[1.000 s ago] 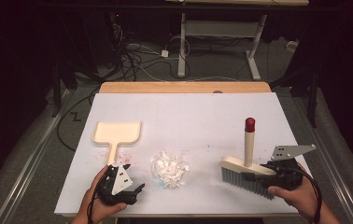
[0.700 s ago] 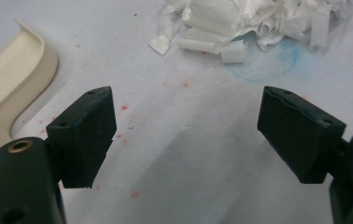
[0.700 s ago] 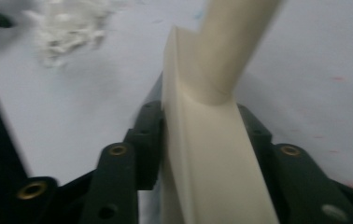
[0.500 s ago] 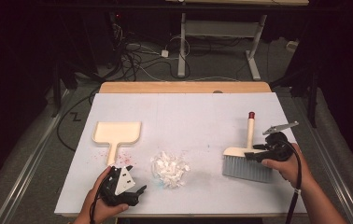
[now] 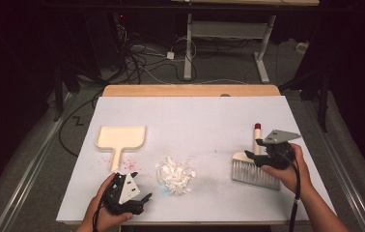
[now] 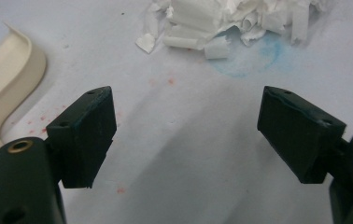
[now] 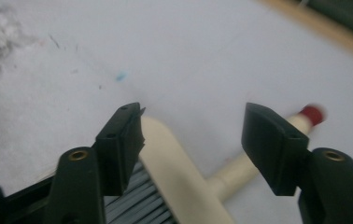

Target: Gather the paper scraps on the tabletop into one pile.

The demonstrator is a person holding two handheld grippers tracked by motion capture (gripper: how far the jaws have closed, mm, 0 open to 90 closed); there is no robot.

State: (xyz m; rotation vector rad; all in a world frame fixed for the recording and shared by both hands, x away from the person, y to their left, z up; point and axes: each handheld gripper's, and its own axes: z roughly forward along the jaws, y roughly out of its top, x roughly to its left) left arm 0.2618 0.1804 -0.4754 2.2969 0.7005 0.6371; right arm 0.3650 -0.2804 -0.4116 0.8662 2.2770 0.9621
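Right tongs just been opening, now apart over hand brush lying flat on desk. Left tongs apart, empty, near shredded paper pile.

A white-covered table carries a heap of paper scraps at its middle front, a dustpan left of it, a brush to its right.

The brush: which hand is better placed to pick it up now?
Right. The right tool hangs open over the brush, while the left tool sits beyond the paper scraps.
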